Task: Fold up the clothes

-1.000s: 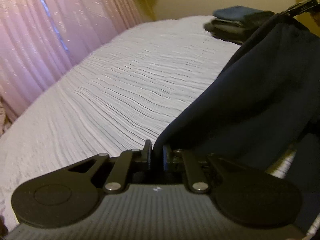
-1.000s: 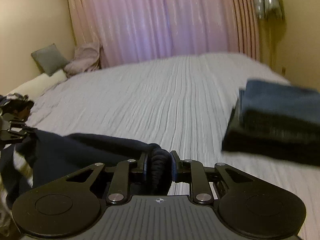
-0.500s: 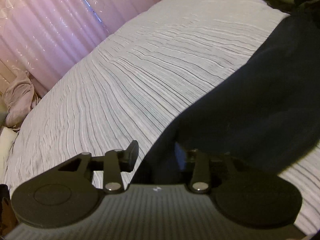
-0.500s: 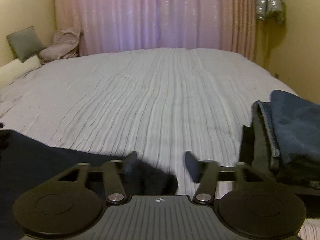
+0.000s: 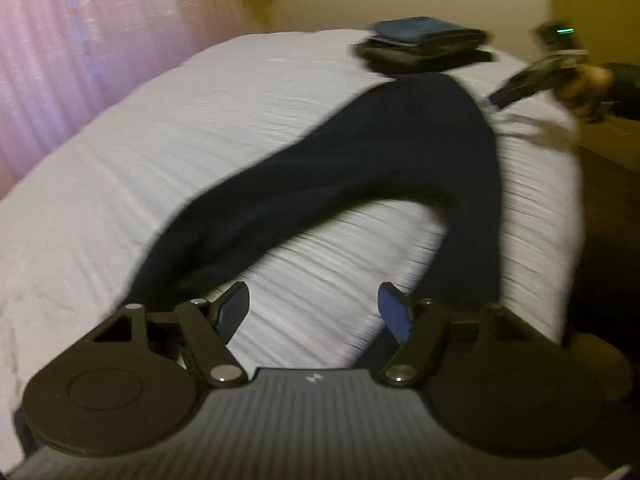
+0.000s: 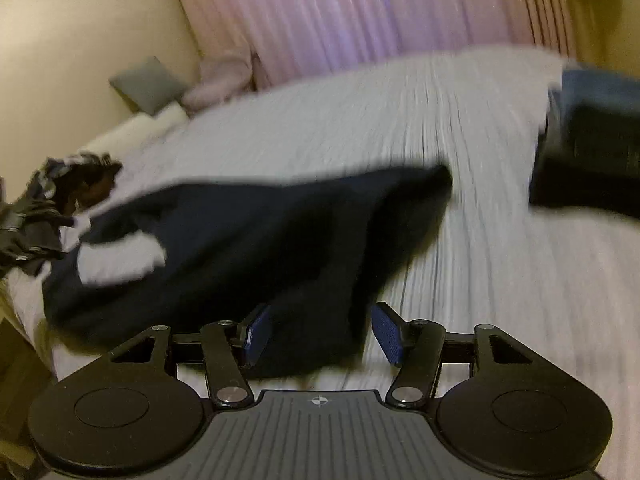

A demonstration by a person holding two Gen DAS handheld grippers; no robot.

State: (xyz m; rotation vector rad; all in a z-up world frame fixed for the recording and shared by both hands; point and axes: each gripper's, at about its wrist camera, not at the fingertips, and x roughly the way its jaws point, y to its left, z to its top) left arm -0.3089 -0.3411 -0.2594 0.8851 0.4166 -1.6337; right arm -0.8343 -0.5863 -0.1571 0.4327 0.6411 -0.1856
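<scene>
A dark navy garment [image 5: 360, 176] lies spread on the white ribbed bed cover [image 5: 160, 140], bent in an arch with two ends toward the bed's near edge. My left gripper [image 5: 314, 312] is open and empty above the cover between those ends. My right gripper [image 6: 322, 334] is open, with the garment [image 6: 260, 232] lying under and just beyond its fingers, not held. The right gripper also shows in the left wrist view [image 5: 536, 76], held in a hand at the far right.
A stack of folded dark and blue clothes [image 5: 424, 46] sits at the bed's far corner, also in the right wrist view [image 6: 592, 140]. A heap of unfolded clothes [image 6: 52, 200] lies at the left. Pillows [image 6: 148, 92] and pink curtains [image 6: 360, 12] are behind.
Both grippers were shut on the navy garment, holding it up. They opened and let it drop onto the bed, then pulled back; both views have swung.
</scene>
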